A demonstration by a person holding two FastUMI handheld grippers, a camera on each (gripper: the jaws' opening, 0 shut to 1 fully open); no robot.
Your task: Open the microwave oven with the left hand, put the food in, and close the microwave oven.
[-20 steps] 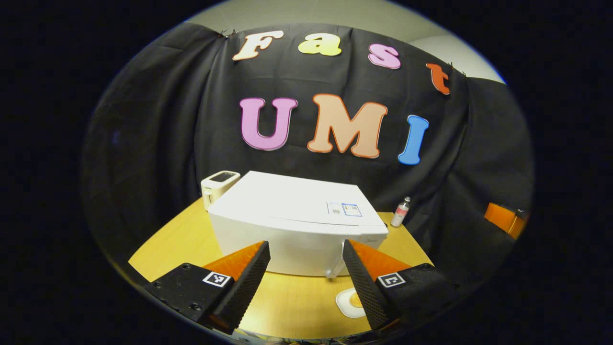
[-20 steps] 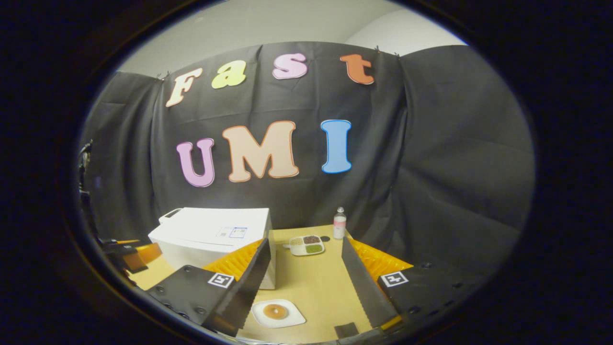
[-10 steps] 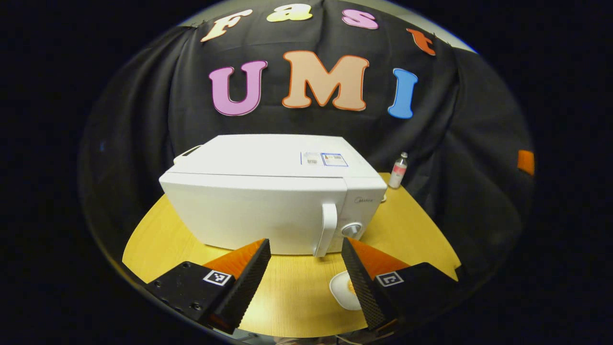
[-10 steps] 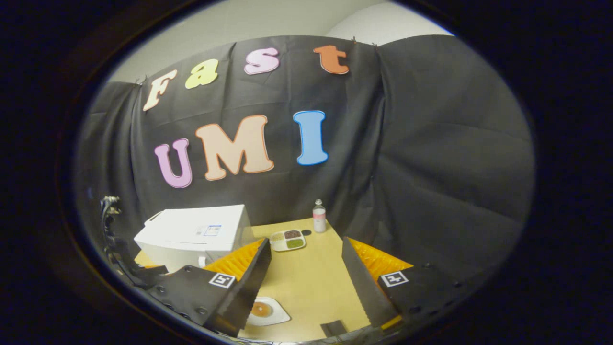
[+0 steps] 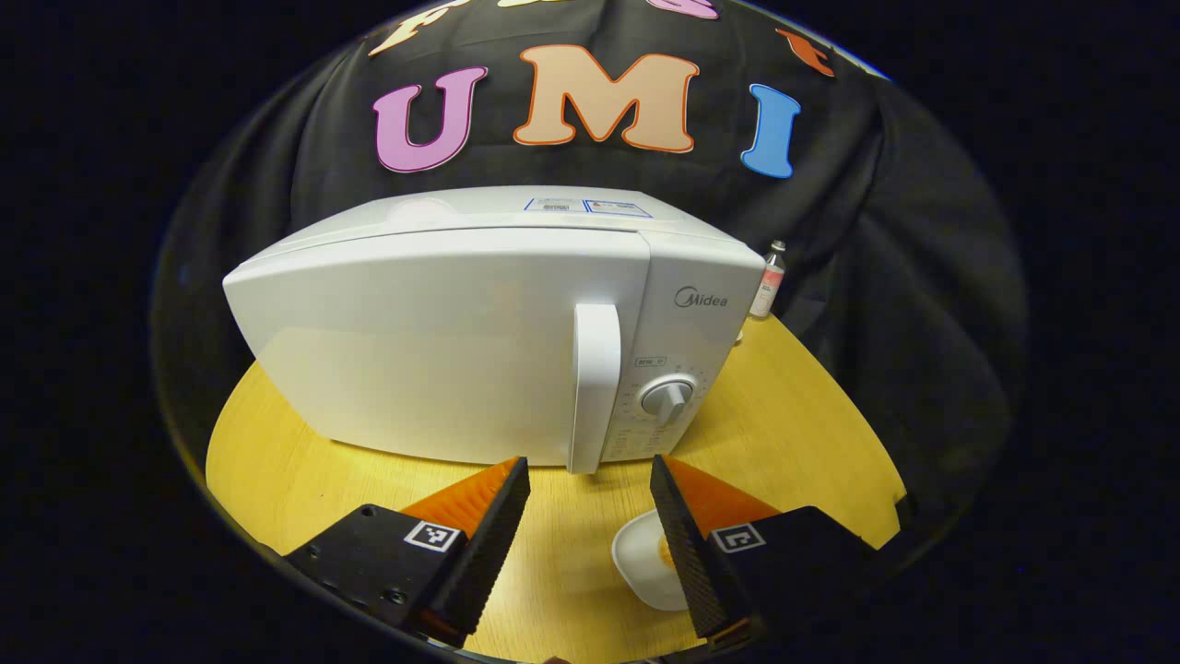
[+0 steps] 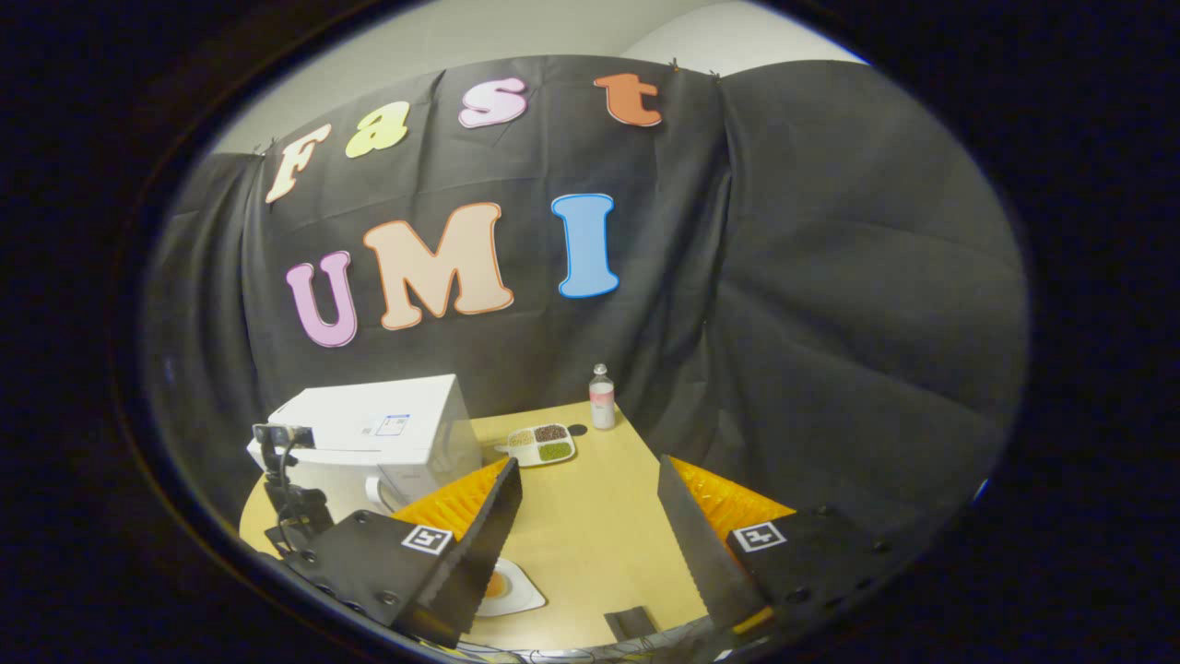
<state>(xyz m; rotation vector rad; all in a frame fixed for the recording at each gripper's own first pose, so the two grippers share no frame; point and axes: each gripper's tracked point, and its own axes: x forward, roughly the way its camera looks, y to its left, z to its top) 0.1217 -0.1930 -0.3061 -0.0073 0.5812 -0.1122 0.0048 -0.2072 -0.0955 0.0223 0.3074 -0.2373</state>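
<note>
Facing the shut microwave [image 5: 479, 332], left gripper [image 5: 585, 475] gapes wide — right gripper [image 6: 588, 475] too, seemingly empty.

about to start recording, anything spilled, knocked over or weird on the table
Nothing stands out. The microwave sits square on the table with its door shut, the bottle stands upright, the divided tray lies flat with its fillings inside, and the food plate rests flat. No spills.

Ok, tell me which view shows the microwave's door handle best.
The left gripper view: the door handle faces the camera, upright and unobstructed, just beyond the open left gripper. In the right gripper view the microwave sits small and far off, its handle barely discernible.
</note>
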